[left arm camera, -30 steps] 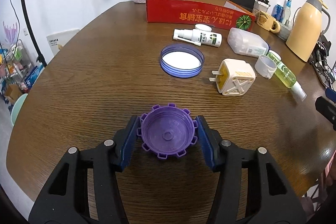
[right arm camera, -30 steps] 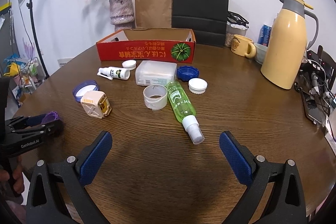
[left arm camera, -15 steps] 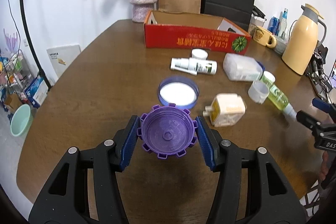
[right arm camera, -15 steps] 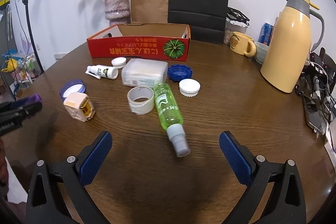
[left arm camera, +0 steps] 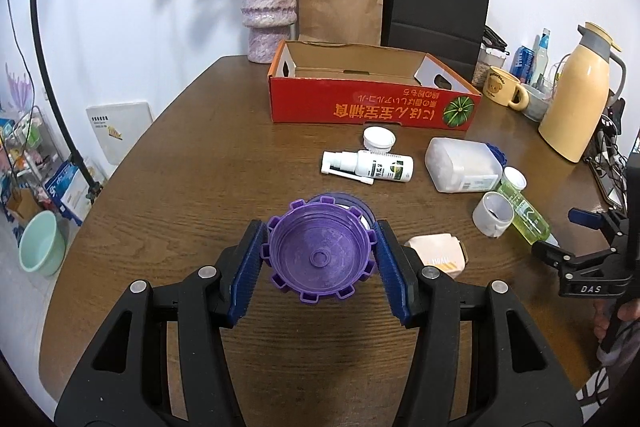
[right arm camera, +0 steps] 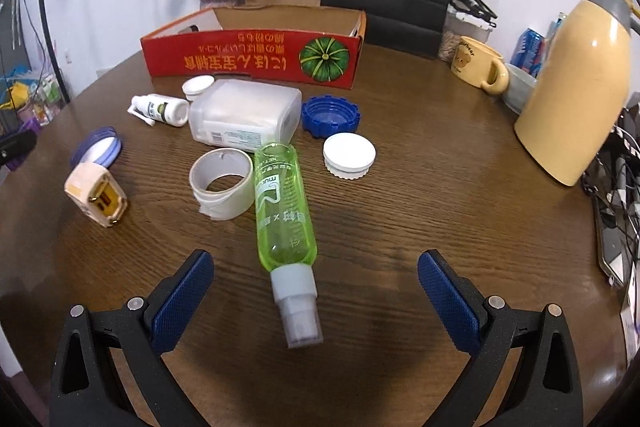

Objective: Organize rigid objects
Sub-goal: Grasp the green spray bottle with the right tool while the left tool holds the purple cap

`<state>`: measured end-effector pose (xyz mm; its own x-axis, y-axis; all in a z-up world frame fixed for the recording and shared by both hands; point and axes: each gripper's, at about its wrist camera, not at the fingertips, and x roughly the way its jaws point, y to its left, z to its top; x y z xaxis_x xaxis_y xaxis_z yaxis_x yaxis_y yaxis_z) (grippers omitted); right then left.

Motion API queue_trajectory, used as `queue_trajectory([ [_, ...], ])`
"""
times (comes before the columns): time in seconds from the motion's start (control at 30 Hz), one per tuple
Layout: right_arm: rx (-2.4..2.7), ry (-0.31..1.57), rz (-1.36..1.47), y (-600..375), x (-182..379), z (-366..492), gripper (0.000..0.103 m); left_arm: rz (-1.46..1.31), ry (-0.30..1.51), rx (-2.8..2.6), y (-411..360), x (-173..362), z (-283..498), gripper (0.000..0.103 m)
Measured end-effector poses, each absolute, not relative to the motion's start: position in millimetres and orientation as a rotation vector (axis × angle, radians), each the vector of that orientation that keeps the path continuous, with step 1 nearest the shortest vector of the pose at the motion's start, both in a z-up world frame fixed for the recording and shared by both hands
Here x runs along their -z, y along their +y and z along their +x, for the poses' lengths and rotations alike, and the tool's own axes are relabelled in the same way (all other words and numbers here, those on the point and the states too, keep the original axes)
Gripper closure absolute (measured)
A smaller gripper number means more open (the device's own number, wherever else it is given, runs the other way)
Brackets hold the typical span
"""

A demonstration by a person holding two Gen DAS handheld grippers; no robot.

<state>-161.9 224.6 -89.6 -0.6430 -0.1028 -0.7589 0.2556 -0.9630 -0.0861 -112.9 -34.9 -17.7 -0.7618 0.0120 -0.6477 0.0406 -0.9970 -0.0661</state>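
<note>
Red box (left arm camera: 372,107), far centre of the desk (left arm camera: 192,163): open-topped, and the part of its inside that shows holds nothing. Its near wall bears a line of orange characters, seen upside down, and a green pumpkin picture at the right end. Behind it stand a vase (left arm camera: 269,15) of dried flowers, a brown bag (left arm camera: 340,3) and a black bag (left arm camera: 438,7).

Clear tub (right arm camera: 244,115), lying on its side near the box; its contents cannot be made out. Beside it lie a white spray bottle (left arm camera: 370,166), a small white cap (left arm camera: 379,138), a blue cap (right arm camera: 330,115) and a white lid (right arm camera: 349,155). A tape roll (right arm camera: 222,183) touches a green bottle (right arm camera: 282,211), which lies with its nozzle toward the near edge; the label's small print is not legible. At left, a cream plug adapter (right arm camera: 98,199) and a purple-rimmed lid (right arm camera: 98,149).

Left gripper (left arm camera: 320,263): jaws closed partway on a purple cap (left arm camera: 320,259), its hollow side toward the camera, held above the desk over the purple-rimmed lid.

Right gripper (right arm camera: 316,291): jaws wide open and holding nothing, one on each side of the green bottle's nozzle without touching it. In the left view its frame reads "DAS".

Far right: a yellow mug (left arm camera: 502,89) with a bear face and a cream flask (left arm camera: 580,99).
</note>
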Motion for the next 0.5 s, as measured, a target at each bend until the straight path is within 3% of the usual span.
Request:
queue_trajectory([
  [0.13, 2.653, 0.284, 1.233, 225.2, 94.0, -171.9, 0.000, 1.086, 0.120, 2.928, -35.4, 19.8, -117.2, 0.053],
  [0.33, 2.611, 0.288, 1.260, 221.9, 98.7, -187.6, 0.022, 1.099, 0.130, 2.926, -36.1, 23.0, -122.9, 0.053],
  [0.43, 2.575, 0.269, 1.271, 218.1, 101.2, -194.5, 0.044, 1.099, 0.131, 2.927, -36.1, 23.2, -123.7, 0.053],
  [0.47, 2.553, 0.254, 1.266, 216.3, 100.4, -195.3, 0.062, 1.099, 0.130, 2.926, -35.8, 23.0, -123.4, 0.053],
  [0.5, 2.550, 0.256, 1.266, 214.9, 100.1, -195.3, 0.068, 1.099, 0.129, 2.925, -35.8, 23.1, -123.7, 0.053],
])
